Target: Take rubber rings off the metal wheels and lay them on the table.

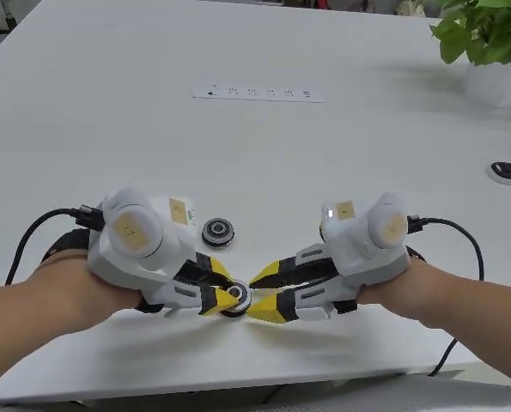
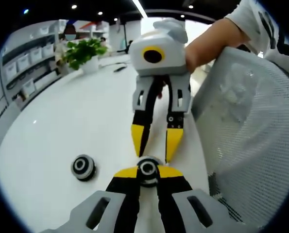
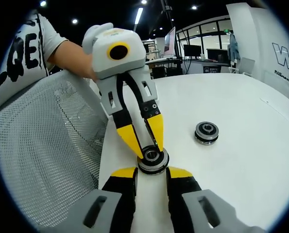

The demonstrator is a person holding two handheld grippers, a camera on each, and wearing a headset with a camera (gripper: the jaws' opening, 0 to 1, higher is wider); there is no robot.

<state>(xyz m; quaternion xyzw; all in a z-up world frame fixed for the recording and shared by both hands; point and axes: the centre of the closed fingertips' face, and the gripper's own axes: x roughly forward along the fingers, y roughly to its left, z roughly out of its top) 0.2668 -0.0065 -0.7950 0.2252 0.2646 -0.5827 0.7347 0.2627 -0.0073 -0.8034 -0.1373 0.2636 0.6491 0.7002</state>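
Step in hand: stripping 1st ring, not off yet. L gripper [image 1: 228, 290] and R gripper [image 2: 153, 156] meet nose to nose at the near edge of the table [image 1: 324, 154], about mid-width, w/ the held wheel [image 3: 153, 158] between them.

L jaws are clamped on the wheel, one yellow tip each side of its rim. R jaws stand apart, roughly a wheel's width, tips right at the rim. Can't tell if they're biting the rubber ring [image 3: 153, 170] or just touching. The ring looks seated, a dark band round the outside.

Orientation: the wheel is a flat disc, so no real long axis. Its axle points roughly up, hub face toward the ceiling. Can't tell if it rests on the table or hangs just above.

Next, prob.: L holds firm, R pinches the rubber only and rolls it up off the rim along the axle, then lays it down.

2nd wheel [image 1: 218, 232] lies flat just farther in, ring on, untouched.
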